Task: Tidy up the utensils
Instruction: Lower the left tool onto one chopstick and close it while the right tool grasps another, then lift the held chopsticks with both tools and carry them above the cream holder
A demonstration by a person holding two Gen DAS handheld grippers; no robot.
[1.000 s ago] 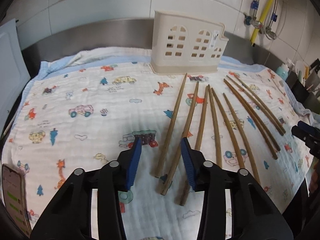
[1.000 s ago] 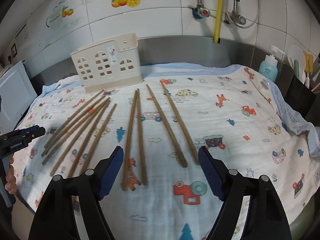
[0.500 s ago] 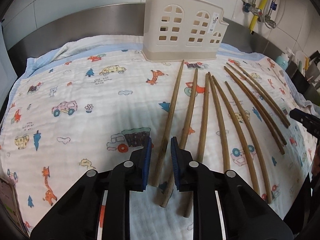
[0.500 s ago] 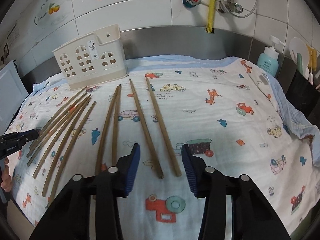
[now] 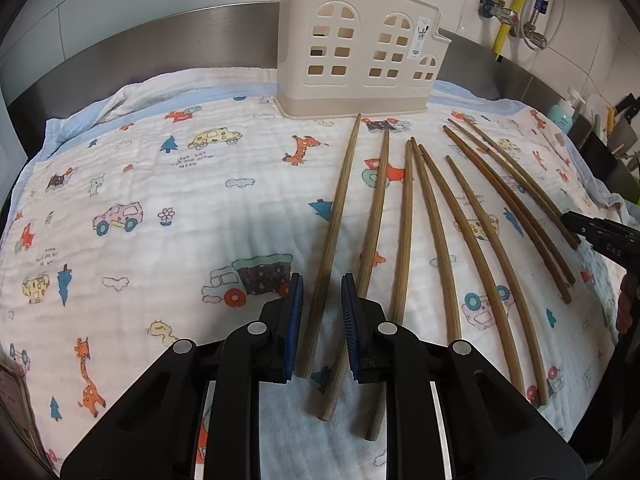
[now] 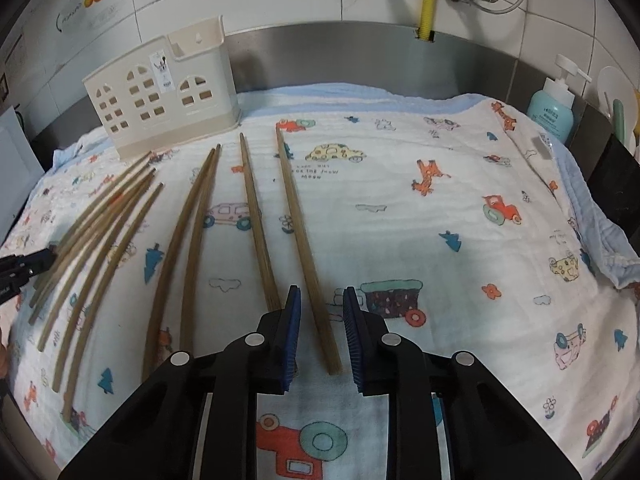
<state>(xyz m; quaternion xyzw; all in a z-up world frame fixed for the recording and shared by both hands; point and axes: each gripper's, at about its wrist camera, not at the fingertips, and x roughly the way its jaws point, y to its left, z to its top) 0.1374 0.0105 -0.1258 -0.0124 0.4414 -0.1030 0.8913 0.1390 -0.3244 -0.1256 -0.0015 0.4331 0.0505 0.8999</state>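
- The left hand-held gripper [image 5: 322, 316] is low over the cloth with its blue pads either side of the leftmost chopstick [image 5: 334, 240]; a slim gap shows on each side, so the pads are not pressing it. The stick's near end is cut off behind the left pad.
- The right hand-held gripper [image 6: 320, 328] brackets the rightmost chopstick [image 6: 298, 224] near its thick end; its jaws are closing, and the pads do not yet touch the wood.
- The next chopstick [image 6: 256, 224] runs down behind the right gripper's left pad, hiding its end.
- The other chopsticks [image 5: 460, 248] lie fanned between the two grippers, all flat on the printed cloth [image 5: 160, 200] covering the bench.
- The cream utensil holder [image 5: 360, 44] stands upright at the far edge of the cloth, just beyond the stick tips; its inside cannot be seen.
- A teal pump bottle [image 6: 554, 100] stands at the far right by the tiled wall.
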